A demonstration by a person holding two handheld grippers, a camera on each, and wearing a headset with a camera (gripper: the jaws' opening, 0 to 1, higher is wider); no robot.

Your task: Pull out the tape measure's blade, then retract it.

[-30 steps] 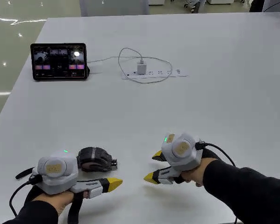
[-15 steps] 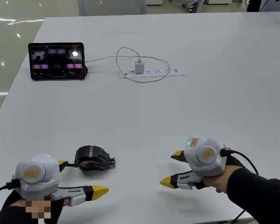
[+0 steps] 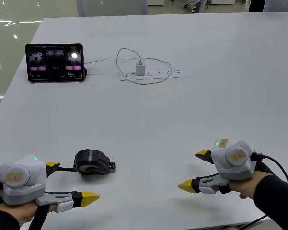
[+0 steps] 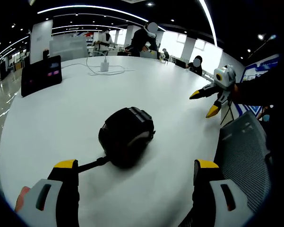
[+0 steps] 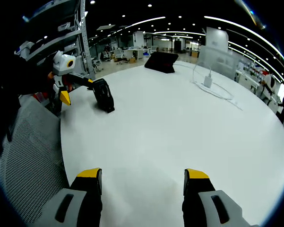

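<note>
The black tape measure (image 3: 92, 162) lies on the white table (image 3: 148, 124) at the front left, blade inside the case. Its thin black strap (image 3: 65, 168) runs left up to the far jaw of my left gripper (image 3: 71, 181), which stands open just left of the case. In the left gripper view the tape measure (image 4: 127, 136) lies ahead between the open jaws of my left gripper (image 4: 136, 165). My right gripper (image 3: 193, 170) hovers open and holds nothing at the front right, far from the case. In the right gripper view my right gripper (image 5: 142, 174) faces the distant tape measure (image 5: 103, 94).
A tablet (image 3: 54, 62) stands at the back left. A power strip (image 3: 153, 74) with a white charger and looped cable (image 3: 134, 60) lies at the back middle. The table's front edge runs just below both grippers. People stand far off beyond the table.
Both grippers have drawn apart: the left one moved left, off the tape measure, and the right one moved right. The tape measure has stayed in place.
</note>
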